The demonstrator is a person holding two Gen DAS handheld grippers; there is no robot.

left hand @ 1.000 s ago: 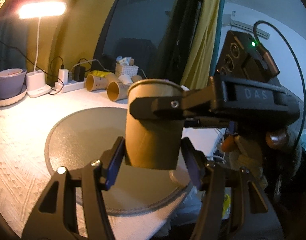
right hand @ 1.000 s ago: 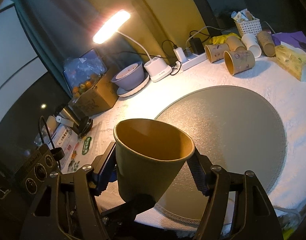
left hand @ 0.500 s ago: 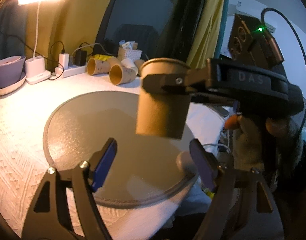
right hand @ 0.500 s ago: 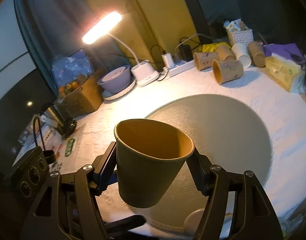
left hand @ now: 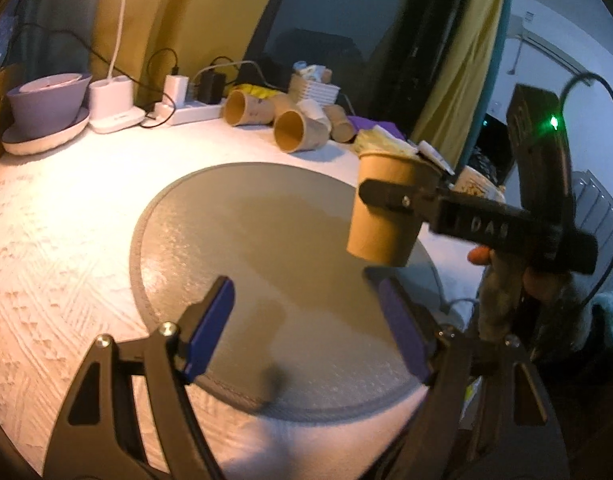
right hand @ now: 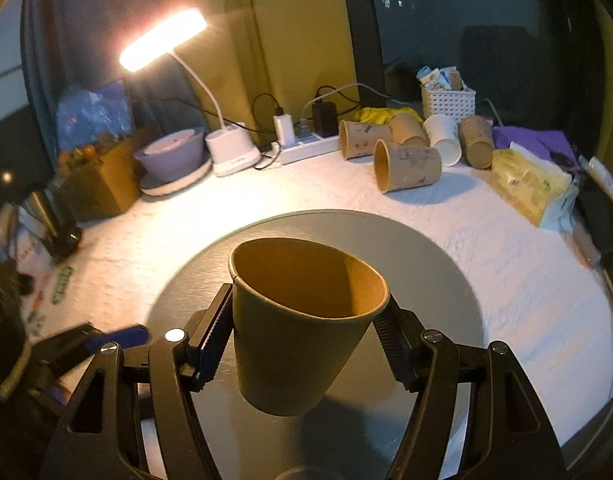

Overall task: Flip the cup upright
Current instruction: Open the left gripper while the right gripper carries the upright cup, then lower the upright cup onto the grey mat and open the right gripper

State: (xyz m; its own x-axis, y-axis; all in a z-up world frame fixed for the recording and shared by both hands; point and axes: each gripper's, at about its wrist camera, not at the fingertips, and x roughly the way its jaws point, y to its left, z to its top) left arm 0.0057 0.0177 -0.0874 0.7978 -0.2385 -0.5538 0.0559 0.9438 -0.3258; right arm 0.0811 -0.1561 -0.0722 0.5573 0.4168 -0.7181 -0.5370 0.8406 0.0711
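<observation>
Above the round grey mat (right hand: 434,264) we see the brown paper cup (right hand: 302,320) held mouth up, clamped between the two fingers of the right gripper (right hand: 306,336), which press on its opposite walls just below the rim. The cup's base hangs clear of the mat and casts a shadow beneath it. From the left wrist view the same cup (left hand: 386,216) sits at the right, over the mat's right edge (left hand: 266,240), with the right gripper (left hand: 402,200) reaching in from the right side and a gloved hand (left hand: 506,280) behind it.

Our left gripper (left hand: 306,332) is spread wide with nothing between its blue-padded fingers (left hand: 210,324); it stands apart from the cup, at the near side of the mat.

Along the far side of the white textured tablecloth (right hand: 526,264) lie several more paper cups on their sides (right hand: 406,164), near a white power strip (right hand: 306,148) with chargers plugged in. A lit desk lamp (right hand: 162,40) stands at the far left beside a purple bowl on a plate (right hand: 170,156). A white basket (right hand: 448,102) sits behind the cups, and a yellow-green tissue pack (right hand: 530,188) lies at the far right.
</observation>
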